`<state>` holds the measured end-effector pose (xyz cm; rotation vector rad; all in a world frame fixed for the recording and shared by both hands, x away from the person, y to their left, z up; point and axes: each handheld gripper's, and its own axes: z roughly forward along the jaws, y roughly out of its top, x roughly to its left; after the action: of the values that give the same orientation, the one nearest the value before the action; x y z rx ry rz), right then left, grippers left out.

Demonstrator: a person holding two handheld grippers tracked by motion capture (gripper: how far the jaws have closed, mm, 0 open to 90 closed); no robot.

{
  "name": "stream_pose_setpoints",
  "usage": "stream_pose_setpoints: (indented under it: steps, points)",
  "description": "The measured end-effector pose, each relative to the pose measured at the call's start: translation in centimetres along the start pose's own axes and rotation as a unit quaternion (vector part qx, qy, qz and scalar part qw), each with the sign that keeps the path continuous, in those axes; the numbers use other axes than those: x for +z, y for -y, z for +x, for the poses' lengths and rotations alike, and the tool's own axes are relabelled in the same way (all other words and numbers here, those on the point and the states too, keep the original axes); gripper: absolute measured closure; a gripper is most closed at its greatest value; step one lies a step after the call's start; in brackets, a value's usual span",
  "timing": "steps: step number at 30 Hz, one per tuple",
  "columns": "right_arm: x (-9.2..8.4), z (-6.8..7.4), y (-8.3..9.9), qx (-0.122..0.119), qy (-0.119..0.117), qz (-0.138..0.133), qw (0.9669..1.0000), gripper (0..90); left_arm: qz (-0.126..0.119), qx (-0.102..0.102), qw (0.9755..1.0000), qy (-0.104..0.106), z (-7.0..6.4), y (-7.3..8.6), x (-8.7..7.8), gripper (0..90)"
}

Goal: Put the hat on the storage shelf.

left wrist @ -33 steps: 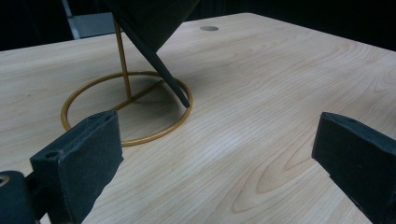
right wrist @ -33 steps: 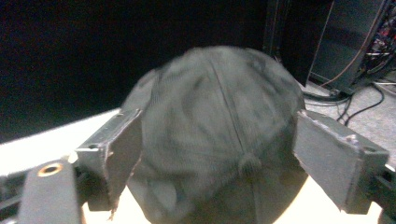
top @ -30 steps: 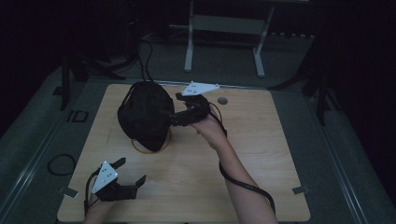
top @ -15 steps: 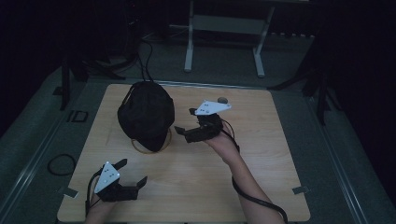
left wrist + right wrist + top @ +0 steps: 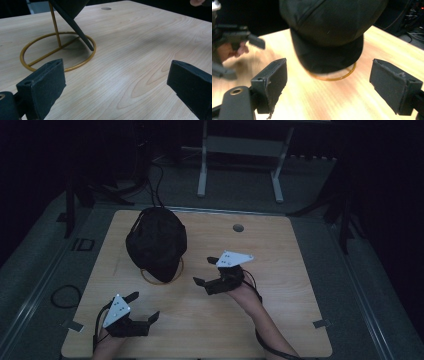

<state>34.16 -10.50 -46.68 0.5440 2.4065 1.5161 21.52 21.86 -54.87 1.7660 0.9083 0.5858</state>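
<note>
My left gripper [image 5: 142, 309] sits low at about seven o'clock on the table [image 5: 300, 270], jaws spread wide with nothing between them. In the left gripper view the bare wood shows across the whole gap.

At about eleven o'clock the black cap [image 5: 156, 242] hangs on a thin gold wire stand [image 5: 56, 53], whose ring base rests flat on the wood. I judge the cap light and soft, cloth that will crumple if I pinch the crown. The brim [image 5: 329, 58] looks stiffer, so that edge seems the surest place to grip. The stand looks slight and likely to tip or slide if I tug sideways, so a lift straight up seems safer.

My right gripper [image 5: 210, 274] is near the centre, around five o'clock from the cap, jaws also wide apart and empty, pointing toward the brim.
</note>
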Motion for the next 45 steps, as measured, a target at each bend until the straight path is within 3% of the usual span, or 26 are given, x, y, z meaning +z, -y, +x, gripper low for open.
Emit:
stream_pose_setpoints:
  steps: [15, 20, 45]
  points:
    - [-2.0, 1.3, 5.2, -0.004, -0.009, 0.025, 0.9996, 14.5, 0.000, -0.004, 0.9999, 0.011, 0.2, 0.2, 0.0, 2.2]
    - [-3.1, 1.3, 6.5, -0.007, -0.002, 0.028, 0.9996, 14.7, 0.006, -0.005, 0.9999, 0.015, 0.2, 0.3, 0.2, 2.2]
    - [-7.8, 0.5, 11.9, 0.021, 0.032, 0.063, 0.9973, 14.8, 0.019, -0.009, 0.9996, 0.021, 0.0, 0.5, 0.6, 2.2]
